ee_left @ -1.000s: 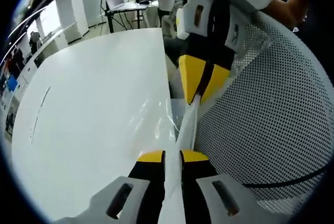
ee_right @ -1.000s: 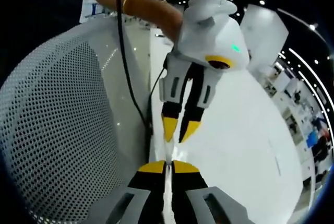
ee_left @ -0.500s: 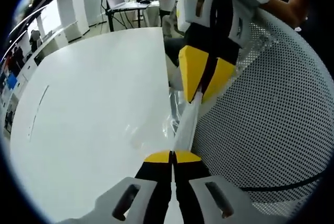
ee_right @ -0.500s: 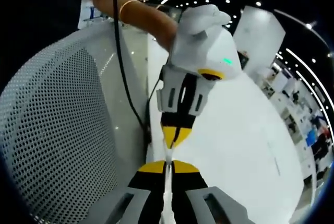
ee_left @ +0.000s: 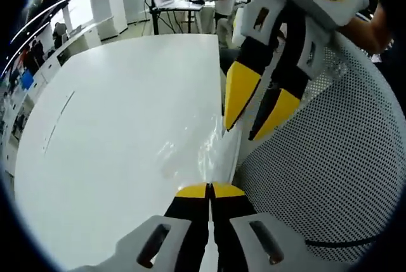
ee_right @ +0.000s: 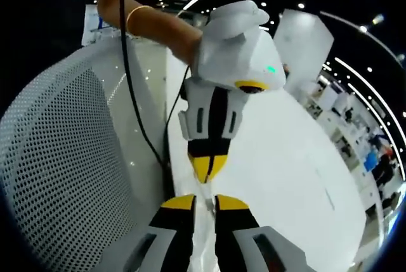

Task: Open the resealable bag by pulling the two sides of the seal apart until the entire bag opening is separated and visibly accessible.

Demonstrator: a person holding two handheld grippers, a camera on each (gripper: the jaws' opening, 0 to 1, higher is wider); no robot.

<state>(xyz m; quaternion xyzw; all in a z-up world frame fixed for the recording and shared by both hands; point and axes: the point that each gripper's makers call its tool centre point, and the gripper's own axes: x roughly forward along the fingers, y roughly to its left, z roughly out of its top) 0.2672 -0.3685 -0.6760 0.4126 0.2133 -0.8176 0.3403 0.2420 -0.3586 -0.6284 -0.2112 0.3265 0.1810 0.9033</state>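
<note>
Left gripper [ee_left: 209,189]: jaws pressed together on the near edge of the clear resealable bag [ee_left: 212,151], which rises just beyond the yellow tips.
Bag axis: the film runs straight from these tips toward the right gripper [ee_left: 257,116], lying above the white table [ee_left: 120,113].
Right gripper: in the right gripper view its own jaws [ee_right: 198,202] stand parted, film between them; grip looks released.
Relation: both tips nearly meet at the seal, the left one [ee_right: 207,167] clenched, so it is the one holding.
Room: mesh chair back [ee_left: 342,145] crowds one side; open tabletop on the other favours pulling that way.
Beyond: person at a distant desk [ee_left: 174,6].
</note>
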